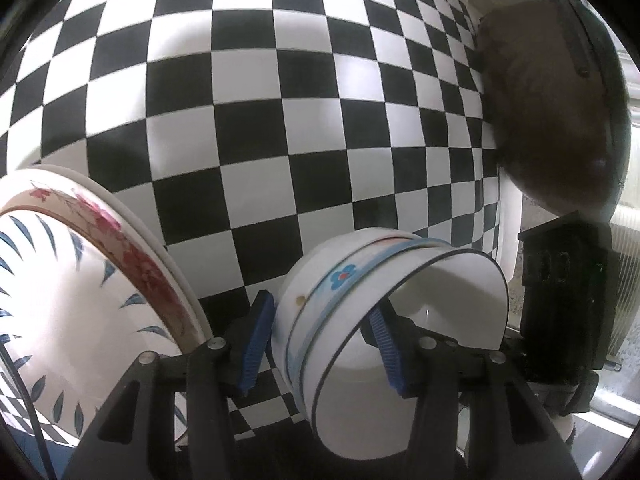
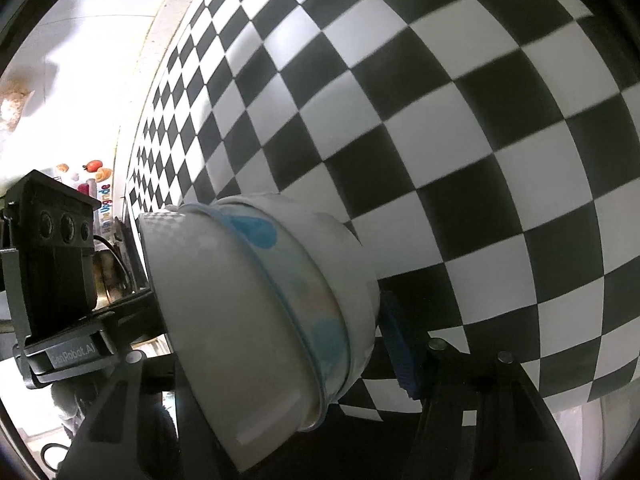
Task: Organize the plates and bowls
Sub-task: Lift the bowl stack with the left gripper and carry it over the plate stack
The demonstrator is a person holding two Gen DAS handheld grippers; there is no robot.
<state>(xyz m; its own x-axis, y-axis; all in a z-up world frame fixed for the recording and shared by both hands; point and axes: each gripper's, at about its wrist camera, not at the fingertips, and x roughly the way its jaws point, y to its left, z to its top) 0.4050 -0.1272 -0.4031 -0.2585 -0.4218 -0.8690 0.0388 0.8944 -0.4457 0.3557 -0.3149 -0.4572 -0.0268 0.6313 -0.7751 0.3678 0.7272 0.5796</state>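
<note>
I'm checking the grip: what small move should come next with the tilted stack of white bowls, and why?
Probably firm up the right gripper first: the left gripper pinches the wall of the stacked white blue-flowered ceramic bowls, while the right's blue pad sits by their base, contact unclear.

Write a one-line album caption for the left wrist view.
Left gripper holding nested flowered bowls by the rim above a checkered tablecloth, stacked plates alongside.

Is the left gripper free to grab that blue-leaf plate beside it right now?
Probably not yet. The left gripper is clamped on the stacked bowls, one finger inside, one outside. The blue-leaf plate lies uncovered close beside it, so only that load seems to be in the way.
</note>
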